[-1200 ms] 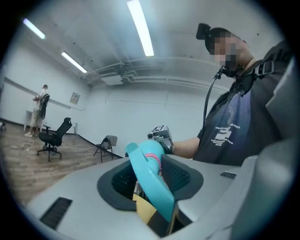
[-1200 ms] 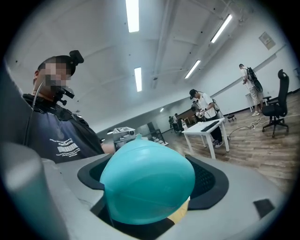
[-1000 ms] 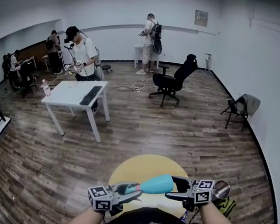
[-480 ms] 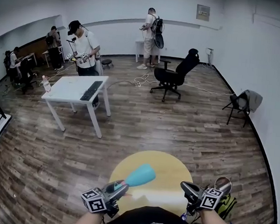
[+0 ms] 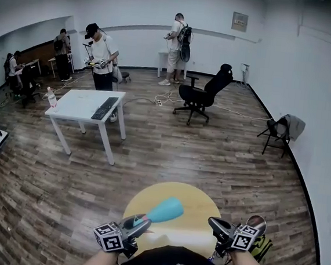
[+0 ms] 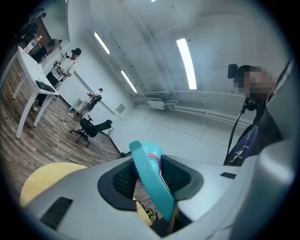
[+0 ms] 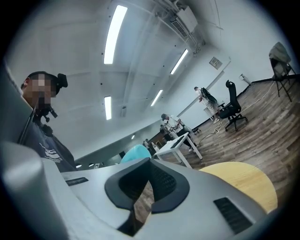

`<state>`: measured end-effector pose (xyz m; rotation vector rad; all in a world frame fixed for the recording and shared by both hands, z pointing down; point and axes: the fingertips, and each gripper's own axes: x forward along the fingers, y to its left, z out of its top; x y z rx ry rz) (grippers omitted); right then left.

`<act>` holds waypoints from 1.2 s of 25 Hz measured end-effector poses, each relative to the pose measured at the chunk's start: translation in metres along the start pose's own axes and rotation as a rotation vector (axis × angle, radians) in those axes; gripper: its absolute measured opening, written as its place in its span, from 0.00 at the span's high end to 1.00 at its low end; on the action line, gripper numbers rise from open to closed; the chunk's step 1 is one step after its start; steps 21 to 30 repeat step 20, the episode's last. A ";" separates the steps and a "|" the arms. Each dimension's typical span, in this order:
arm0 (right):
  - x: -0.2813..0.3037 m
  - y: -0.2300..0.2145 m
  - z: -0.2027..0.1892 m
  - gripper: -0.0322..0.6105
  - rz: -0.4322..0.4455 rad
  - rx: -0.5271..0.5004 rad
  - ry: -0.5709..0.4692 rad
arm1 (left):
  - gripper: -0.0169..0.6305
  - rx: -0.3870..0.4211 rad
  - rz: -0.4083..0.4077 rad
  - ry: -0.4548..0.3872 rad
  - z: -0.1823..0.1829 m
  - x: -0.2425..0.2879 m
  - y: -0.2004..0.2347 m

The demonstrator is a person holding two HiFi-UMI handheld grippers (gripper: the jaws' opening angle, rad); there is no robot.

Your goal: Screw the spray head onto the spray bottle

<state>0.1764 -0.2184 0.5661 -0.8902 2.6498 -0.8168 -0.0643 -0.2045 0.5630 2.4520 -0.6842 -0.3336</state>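
We are looking down at a round yellow surface [image 5: 177,195]. Above it, the left hand-held gripper [image 5: 138,222] is pinching the teal spray bottle [image 5: 166,209] at its narrow end, and the bottle is slanting up and away to the right, clear of the surface. In the left gripper view, the jaws of this hand-held gripper [image 6: 151,174] are pressing on either side of the spray head [image 6: 155,193], whose teal lever is lying between the pads. A pink ring is showing just behind it, where the bottle [image 6: 150,148] begins. The right hand-held gripper [image 5: 215,224] is hovering apart from the bottle, over the surface's right edge. Its jaws [image 7: 146,185] are pressed together with nothing between them. Beyond, a white desk [image 5: 77,108] is carrying a keyboard [image 5: 105,108], and a black office chair [image 5: 203,94] is standing on the wooden floor.
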 end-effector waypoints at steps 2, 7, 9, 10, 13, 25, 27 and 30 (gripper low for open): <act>-0.003 0.000 -0.001 0.92 0.000 -0.003 0.002 | 0.71 0.000 -0.002 0.000 -0.001 0.001 -0.002; -0.001 0.002 -0.004 0.92 0.002 -0.010 0.014 | 0.71 0.005 -0.005 0.006 -0.003 -0.001 -0.004; 0.001 0.003 -0.008 0.92 0.009 -0.013 0.025 | 0.71 0.007 -0.007 0.012 -0.004 -0.001 -0.003; 0.003 0.004 -0.009 0.92 0.013 -0.015 0.029 | 0.71 0.006 -0.007 0.013 -0.005 -0.001 -0.002; 0.006 0.007 -0.012 0.92 0.024 -0.019 0.036 | 0.71 -0.004 -0.003 0.012 -0.006 -0.004 -0.001; 0.006 0.015 -0.015 0.92 0.038 -0.015 0.030 | 0.71 -0.009 -0.009 0.005 -0.003 -0.009 -0.008; 0.006 0.015 -0.015 0.92 0.038 -0.015 0.030 | 0.71 -0.009 -0.009 0.005 -0.003 -0.009 -0.008; 0.006 0.015 -0.015 0.92 0.038 -0.015 0.030 | 0.71 -0.009 -0.009 0.005 -0.003 -0.009 -0.008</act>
